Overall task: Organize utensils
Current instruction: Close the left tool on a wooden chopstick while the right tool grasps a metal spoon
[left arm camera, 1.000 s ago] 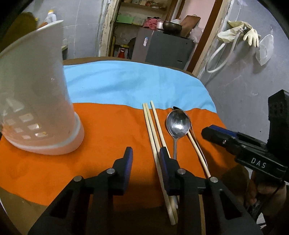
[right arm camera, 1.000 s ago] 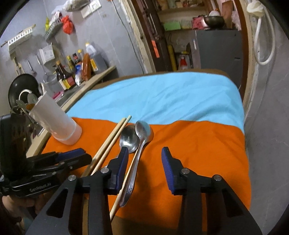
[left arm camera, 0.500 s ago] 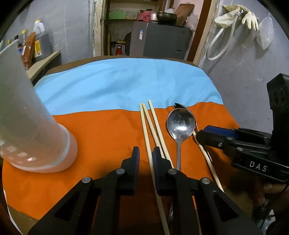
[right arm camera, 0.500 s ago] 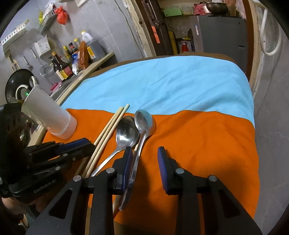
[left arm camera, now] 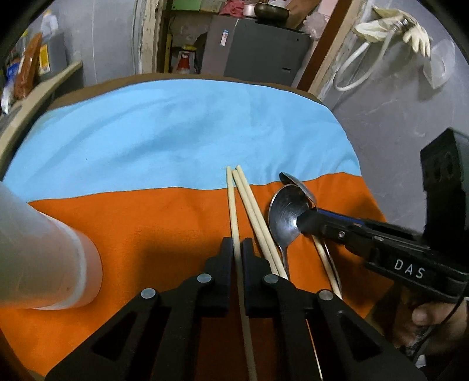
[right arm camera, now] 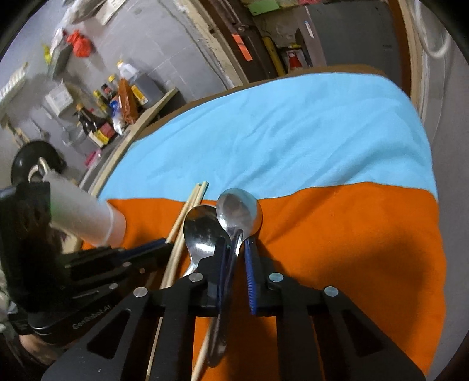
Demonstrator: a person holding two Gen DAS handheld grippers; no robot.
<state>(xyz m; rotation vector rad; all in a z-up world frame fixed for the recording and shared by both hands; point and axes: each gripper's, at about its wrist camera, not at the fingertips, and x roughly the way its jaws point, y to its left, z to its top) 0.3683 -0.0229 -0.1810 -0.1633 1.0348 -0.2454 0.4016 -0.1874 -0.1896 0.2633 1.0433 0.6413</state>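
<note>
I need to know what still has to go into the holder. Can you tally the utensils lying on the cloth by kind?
Chopsticks: 4 (three lie side by side, one lies apart beneath the spoons)
Spoons: 2
Total: 6 utensils, none yet in the white holder

We see grey walls (left arm camera: pixel 381 123) and a doorway with a worn frame (left arm camera: pixel 146 35). Behind it stands a dark grey cabinet (left arm camera: pixel 258 49). At the left side, a wooden shelf (right arm camera: pixel 146 114) carries sauce bottles (right arm camera: pixel 96 123). White rubber gloves (left arm camera: pixel 404 26) hang at the right.
</note>
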